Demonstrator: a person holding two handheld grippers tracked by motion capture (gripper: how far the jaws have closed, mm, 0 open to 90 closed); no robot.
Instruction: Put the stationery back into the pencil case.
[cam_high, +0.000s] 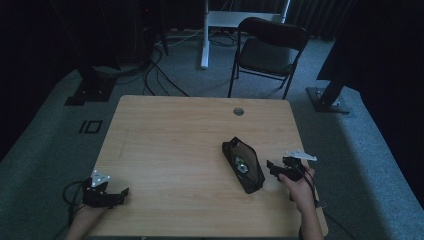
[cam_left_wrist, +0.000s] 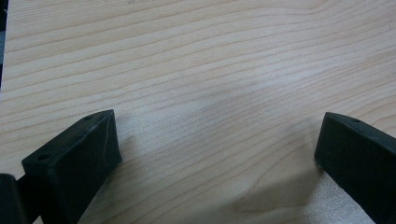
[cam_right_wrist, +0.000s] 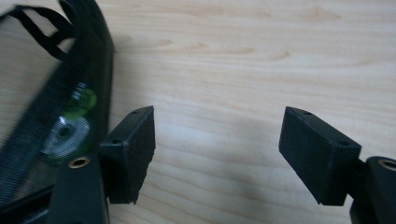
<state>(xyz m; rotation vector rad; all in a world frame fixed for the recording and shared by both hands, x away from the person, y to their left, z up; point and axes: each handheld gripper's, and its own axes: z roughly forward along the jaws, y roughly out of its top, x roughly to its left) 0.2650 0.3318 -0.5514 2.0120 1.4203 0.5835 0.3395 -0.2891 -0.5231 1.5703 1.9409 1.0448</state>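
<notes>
The right gripper hovers spread wide and empty just right of the black mesh pouch, lying right of centre on the bench; this looks like the approach. Next, close on its zipped edge. The left gripper rests released, lower left.

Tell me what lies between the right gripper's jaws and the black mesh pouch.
Nothing: in the right gripper view, the right gripper stands open over bare table, its one jaw right beside the mesh pouch.
</notes>
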